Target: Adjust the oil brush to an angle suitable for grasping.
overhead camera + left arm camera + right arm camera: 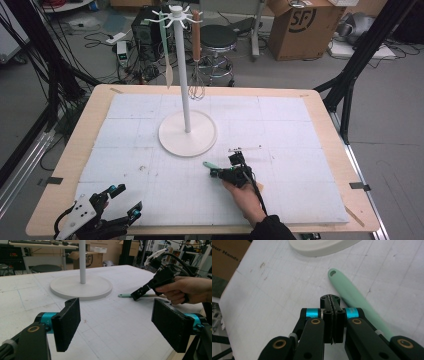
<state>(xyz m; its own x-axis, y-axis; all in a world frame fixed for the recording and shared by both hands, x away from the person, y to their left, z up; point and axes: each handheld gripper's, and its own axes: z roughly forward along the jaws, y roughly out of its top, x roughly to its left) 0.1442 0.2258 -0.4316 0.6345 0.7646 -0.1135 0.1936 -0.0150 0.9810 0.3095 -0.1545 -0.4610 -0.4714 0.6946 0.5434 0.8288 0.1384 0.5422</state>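
- My right claw [333, 305] is pressed together, its two black ribbed pads face to face with nothing between them; blue collars and brass pins show on the arms behind them.
- It hangs low over the white board [274, 290], just beside the mint spatula [352, 297], which lies flat on the board to one side of the closed tips, not pinched.
- The spatula's handle is smooth and matte, rounded at the end, with a small oval hole there; whether my claw touches it, I cannot tell.
- From above, my right hand [243, 192] grips the claw [231, 167] near the table's [70, 155] middle front, and the spatula's [209, 165] green end pokes out to its left, near the stand's base.
- My left claw [115, 322] is spread wide and empty, its flat black pads [68, 322] finely grained like coarse rubber; it sits at the front left corner of the table.
- The stand [186, 80] is a thin white pole on a wide round disc, smooth and glossy; from its top hooks hang a pale green utensil [166, 55] and a wire whisk [196, 60] with a brown handle.
- The board is chalky white foam scored with a faint grid, laid on a pale wooden tabletop with rounded corners.
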